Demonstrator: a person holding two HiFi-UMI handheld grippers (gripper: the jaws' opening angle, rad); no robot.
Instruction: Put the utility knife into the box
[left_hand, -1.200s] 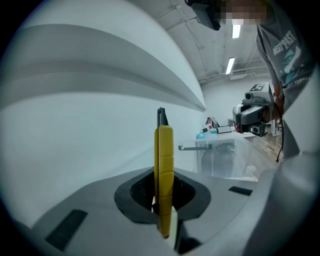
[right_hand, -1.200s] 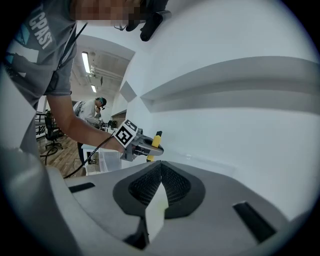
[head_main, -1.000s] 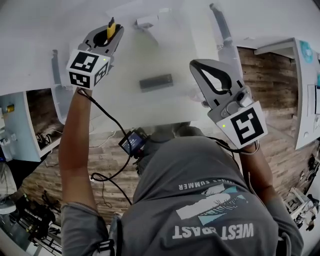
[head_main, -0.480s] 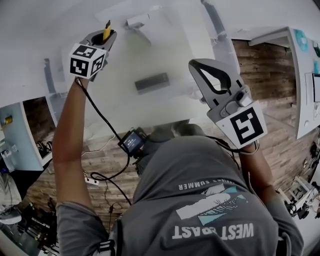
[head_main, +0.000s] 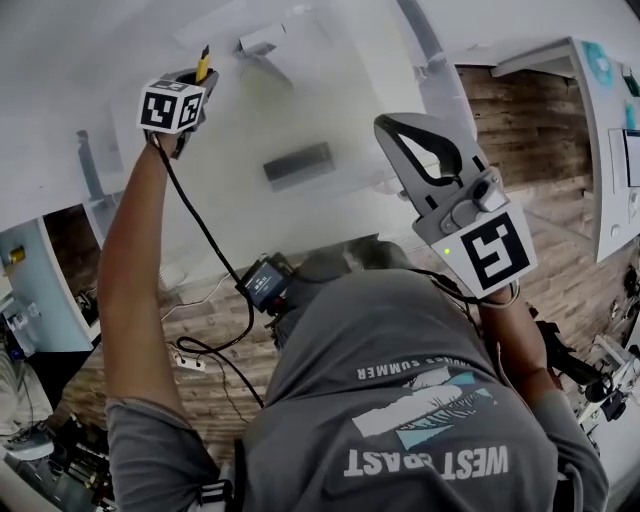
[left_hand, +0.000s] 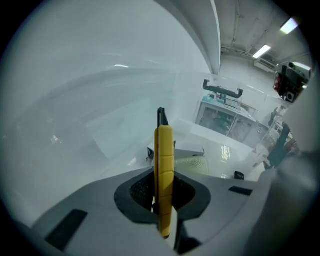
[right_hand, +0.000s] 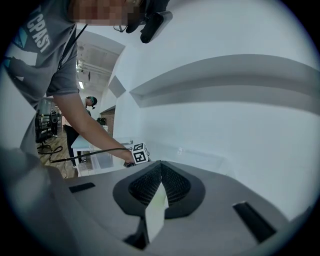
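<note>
Left gripper view: the jaws of the left gripper (left_hand: 163, 176) are clamped on the yellow utility knife (left_hand: 164, 145), whose dark tip projects beyond them. Right gripper view: the right gripper (right_hand: 159, 167) has its jaws together, with nothing between. Head view: the knife is held above the white desk (head_main: 70, 70), near what appears to be the clear box (head_main: 335, 215), whose walls are faint. For a clean placement, centre the knife over the opening, lower it within the walls, and only then release.
</note>
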